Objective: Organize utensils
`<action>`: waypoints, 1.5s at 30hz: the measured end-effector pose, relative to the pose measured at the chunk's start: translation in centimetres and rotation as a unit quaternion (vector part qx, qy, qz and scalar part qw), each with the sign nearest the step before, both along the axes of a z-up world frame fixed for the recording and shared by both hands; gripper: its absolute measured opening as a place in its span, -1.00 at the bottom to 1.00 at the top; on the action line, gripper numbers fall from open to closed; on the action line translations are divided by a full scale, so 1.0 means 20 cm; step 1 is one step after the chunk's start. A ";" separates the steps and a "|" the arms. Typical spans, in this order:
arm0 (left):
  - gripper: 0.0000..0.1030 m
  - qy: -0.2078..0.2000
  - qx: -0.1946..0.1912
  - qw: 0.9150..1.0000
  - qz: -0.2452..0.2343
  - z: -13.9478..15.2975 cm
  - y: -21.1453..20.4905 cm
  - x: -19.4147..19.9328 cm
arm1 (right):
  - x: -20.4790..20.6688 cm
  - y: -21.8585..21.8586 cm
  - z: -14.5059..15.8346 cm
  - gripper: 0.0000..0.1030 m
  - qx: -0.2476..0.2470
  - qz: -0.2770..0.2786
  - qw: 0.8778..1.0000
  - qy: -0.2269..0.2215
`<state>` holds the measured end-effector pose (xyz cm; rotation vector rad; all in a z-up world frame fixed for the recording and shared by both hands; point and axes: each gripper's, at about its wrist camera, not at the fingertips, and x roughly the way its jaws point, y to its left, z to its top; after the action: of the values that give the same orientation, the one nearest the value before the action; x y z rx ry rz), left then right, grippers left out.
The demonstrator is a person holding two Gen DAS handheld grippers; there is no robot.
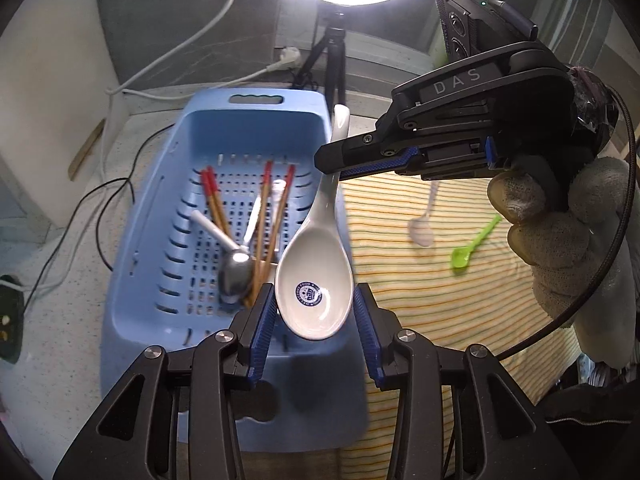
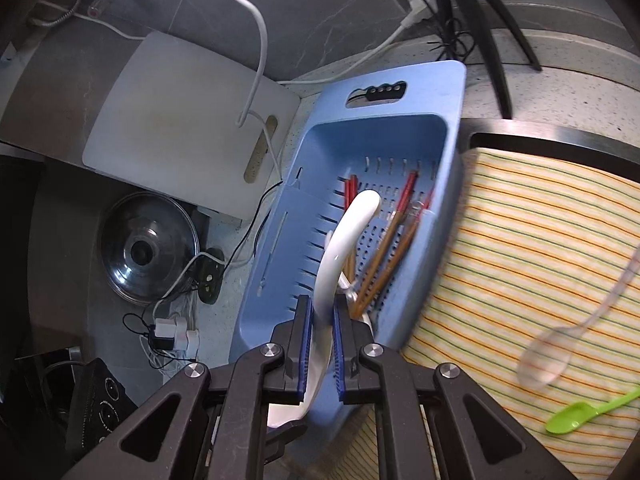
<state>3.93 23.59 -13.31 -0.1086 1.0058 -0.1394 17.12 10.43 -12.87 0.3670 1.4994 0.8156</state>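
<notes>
White ceramic spoon (image 1: 316,280) carried by both tools at once, over the near right rim of the blue basket (image 1: 148,264). Left gripper (image 1: 316,320) has its pads either side of the bowl, touching or nearly so at the widest part; bowl faces up, blue emblem visible. Right gripper (image 2: 320,344) clenched on the handle partway along, pads pressing both sides, handle tip arching on ahead of the fingers. Two-point hold probably because the glazed spoon is heavy and slick: one grip steadies the bowl, the other keeps the handle from swinging.

Basket sits on the speckled counter, against the left edge of the striped cloth (image 1: 440,300). Inside it, on the slotted floor: red-tipped chopsticks (image 1: 276,216) fanned out, and a metal spoon (image 1: 236,272) with a white handle lying toward the near end. Long items all lie lengthwise, which suits the basket's shape.

Not yet sorted, out on the cloth: clear plastic spoon (image 2: 548,360) and small green spoon (image 2: 580,416), near each other, well apart from the basket.

Judgement: spoon is in transit to the basket; release comes next, handle aligned lengthwise so it settles beside the chopsticks and not across them
</notes>
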 end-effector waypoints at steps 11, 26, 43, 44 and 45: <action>-0.27 0.016 0.002 1.000 0.015 -0.07 0.21 0.05 | 0.04 0.27 -0.08 -0.82 -0.015 0.013 1.000 0.001; -0.26 0.016 0.017 0.999 0.026 -0.08 0.28 0.08 | 0.05 0.40 -0.12 -0.59 -0.044 0.031 0.998 -0.020; -0.26 0.002 0.024 0.999 0.021 0.00 0.14 0.02 | 0.04 0.15 0.00 -0.54 -0.031 0.008 0.998 -0.046; -0.26 0.001 0.025 1.000 0.019 0.00 0.13 0.02 | 0.04 0.12 0.01 -0.53 -0.027 0.004 0.998 -0.050; -0.26 0.000 0.025 1.000 0.016 0.01 0.11 0.02 | 0.04 0.09 0.02 -0.50 -0.022 0.000 0.998 -0.056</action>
<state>4.28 25.88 -13.17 -0.0796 1.0058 -0.0852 17.92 12.17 -12.44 0.2853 1.4107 0.7894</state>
